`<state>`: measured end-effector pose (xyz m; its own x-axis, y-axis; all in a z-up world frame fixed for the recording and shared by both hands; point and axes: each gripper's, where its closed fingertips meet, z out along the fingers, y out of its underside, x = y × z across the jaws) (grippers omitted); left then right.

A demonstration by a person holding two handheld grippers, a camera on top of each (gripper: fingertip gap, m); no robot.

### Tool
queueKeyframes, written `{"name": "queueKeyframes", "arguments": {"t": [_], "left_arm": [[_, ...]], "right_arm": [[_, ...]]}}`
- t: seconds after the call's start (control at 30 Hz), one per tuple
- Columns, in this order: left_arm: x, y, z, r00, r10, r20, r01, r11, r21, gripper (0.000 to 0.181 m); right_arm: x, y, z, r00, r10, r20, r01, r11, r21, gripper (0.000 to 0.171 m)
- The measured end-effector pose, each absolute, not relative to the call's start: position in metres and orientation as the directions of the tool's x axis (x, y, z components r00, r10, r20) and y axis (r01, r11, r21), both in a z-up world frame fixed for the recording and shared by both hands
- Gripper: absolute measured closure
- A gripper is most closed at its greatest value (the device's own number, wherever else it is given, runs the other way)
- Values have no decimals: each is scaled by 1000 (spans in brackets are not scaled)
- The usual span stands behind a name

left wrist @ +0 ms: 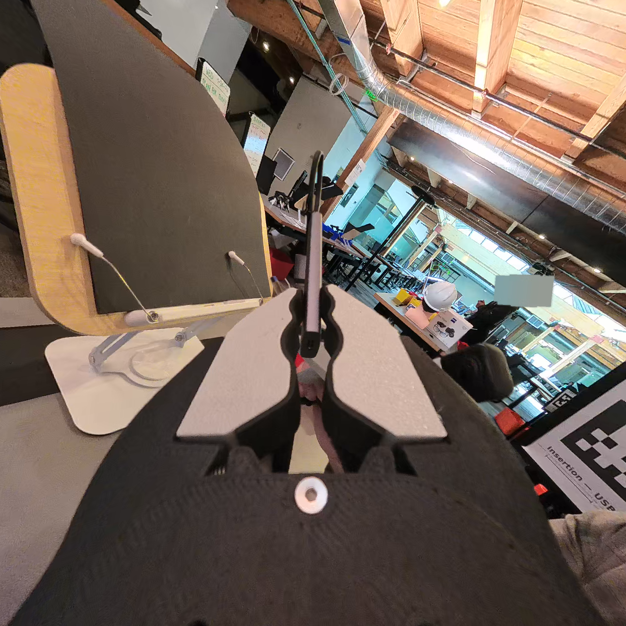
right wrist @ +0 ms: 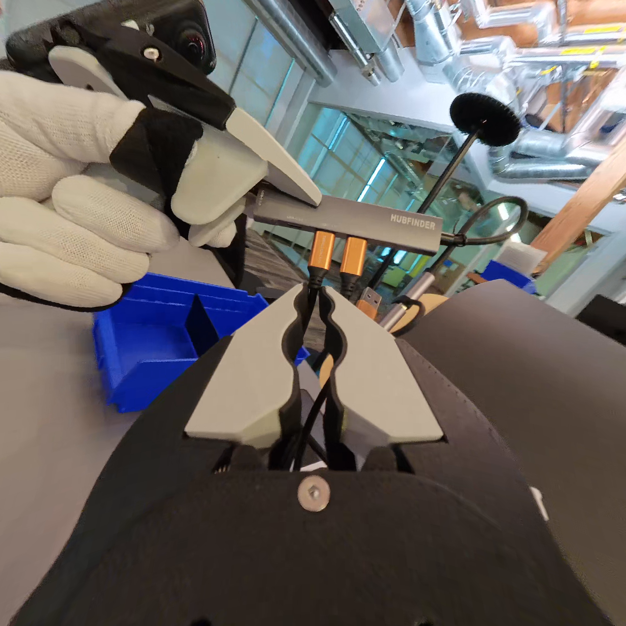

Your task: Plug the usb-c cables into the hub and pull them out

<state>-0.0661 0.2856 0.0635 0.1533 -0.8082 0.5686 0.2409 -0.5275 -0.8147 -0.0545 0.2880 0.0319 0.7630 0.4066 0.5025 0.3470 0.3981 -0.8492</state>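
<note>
Left wrist view: a wooden board faced with dark foam (left wrist: 152, 176) leans on a white stand (left wrist: 111, 379) at the left, on the grey worktop (left wrist: 40, 474). The left gripper (left wrist: 312, 305) is pressed in on the grey hub (left wrist: 314, 271), pinching it edge-on between its grey fingers (left wrist: 257, 366); the hub points away from the camera, raised above the worktop, with its black lead (left wrist: 316, 176) looping beyond the far end. To the right, a sheet with a black-and-white marker (left wrist: 589, 450) stands at the frame edge.

Right wrist view: at upper left a white-gloved hand (right wrist: 61, 189) holds the left gripper (right wrist: 288, 200), which clamps the near end of the hub (right wrist: 349, 222). The hub lies roughly level, in the air. A blue bin (right wrist: 152, 338) sits on the worktop (right wrist: 44, 423) below the hand. Two orange USB-C plugs hang from the hub's lower edge: the left plug (right wrist: 321, 250) and the right plug (right wrist: 353, 254), both seated in their ports. The right gripper (right wrist: 313, 294) is closed on the black cable (right wrist: 312, 301) just below the left plug, fingertips nearly meeting around it. The right plug's cable passes beside the gripper's right finger; whether it touches cannot be told. Further right, a loose orange USB-A connector (right wrist: 371, 301) shows
</note>
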Motion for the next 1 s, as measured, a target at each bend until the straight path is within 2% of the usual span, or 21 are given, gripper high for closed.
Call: {"name": "queueKeyframes", "arguments": {"t": [0.1,0.2,0.3,0.4,0.47,0.53,0.63,0.87,1.0], "left_arm": [[-67,284,62,140,-818,558,221,-524,-823,172],[-70,274,72,155,-883,442,179,-415,-892,160],[-86,266,85,238,-950,202,84,-187,-979,142],[-94,248,85,257,-961,-100,-114,73,-991,125],[-96,239,77,252,-909,-332,-255,269,-929,120],[-95,232,64,206,-824,-527,-381,429,-819,114],[-90,233,40,127,-672,-730,-533,574,-622,107],[-68,244,-8,-49,-488,-872,-691,647,-323,118],[-56,234,-24,-123,-495,-860,-646,698,-309,143]], "right_arm": [[-54,285,31,743,481,466,302,380,-874,169],[-55,278,32,705,587,399,240,332,-912,170],[-53,268,29,624,694,358,231,274,-934,171],[-51,252,20,520,786,333,266,222,-938,171],[-51,240,15,451,844,289,264,184,-947,171],[-52,224,15,356,910,212,207,145,-967,171],[-51,205,9,235,960,152,184,109,-977,171],[-57,190,-8,158,978,136,291,86,-953,171],[-63,174,-13,72,987,143,310,114,-944,171]]}}
